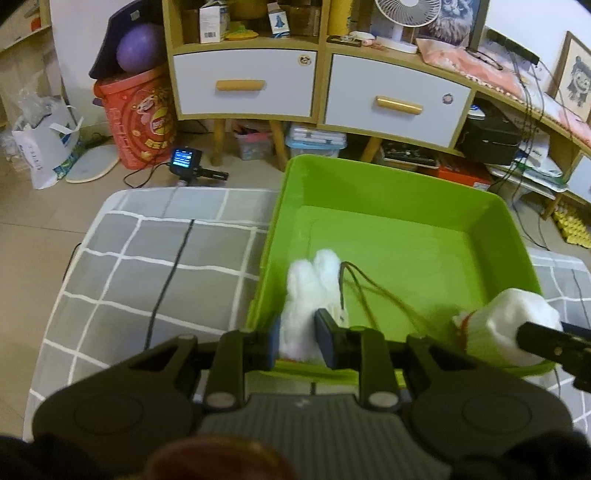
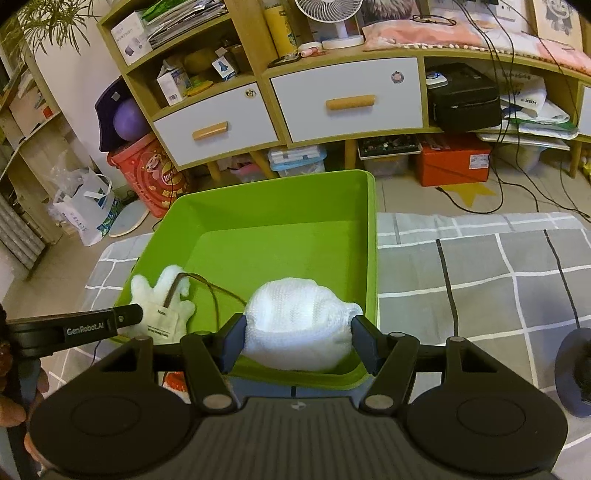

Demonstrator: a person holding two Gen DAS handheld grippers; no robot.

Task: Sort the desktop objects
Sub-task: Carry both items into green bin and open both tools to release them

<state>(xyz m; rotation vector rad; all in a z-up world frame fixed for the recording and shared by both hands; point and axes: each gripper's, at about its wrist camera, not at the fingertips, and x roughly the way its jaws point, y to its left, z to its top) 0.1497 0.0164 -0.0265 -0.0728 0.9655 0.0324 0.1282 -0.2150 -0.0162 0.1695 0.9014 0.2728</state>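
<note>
Fluffy white glove (image 1: 310,295) is pinched by the left tool (image 1: 301,341), fingers pointing up-frame over the green plastic bin (image 1: 406,192). White knitted hat (image 2: 299,325) is clamped by the right tool (image 2: 295,345) at lower centre, above the bin's near wall.

Background clutter, wood cabinet wall.
Cabinet with two white drawers (image 2: 347,101); white fan (image 2: 334,18) on top; purple ball (image 1: 138,48) over red snack bucket (image 1: 142,118); black case (image 2: 465,98); orange box (image 2: 452,158); grey checked cloth (image 1: 147,258).
</note>
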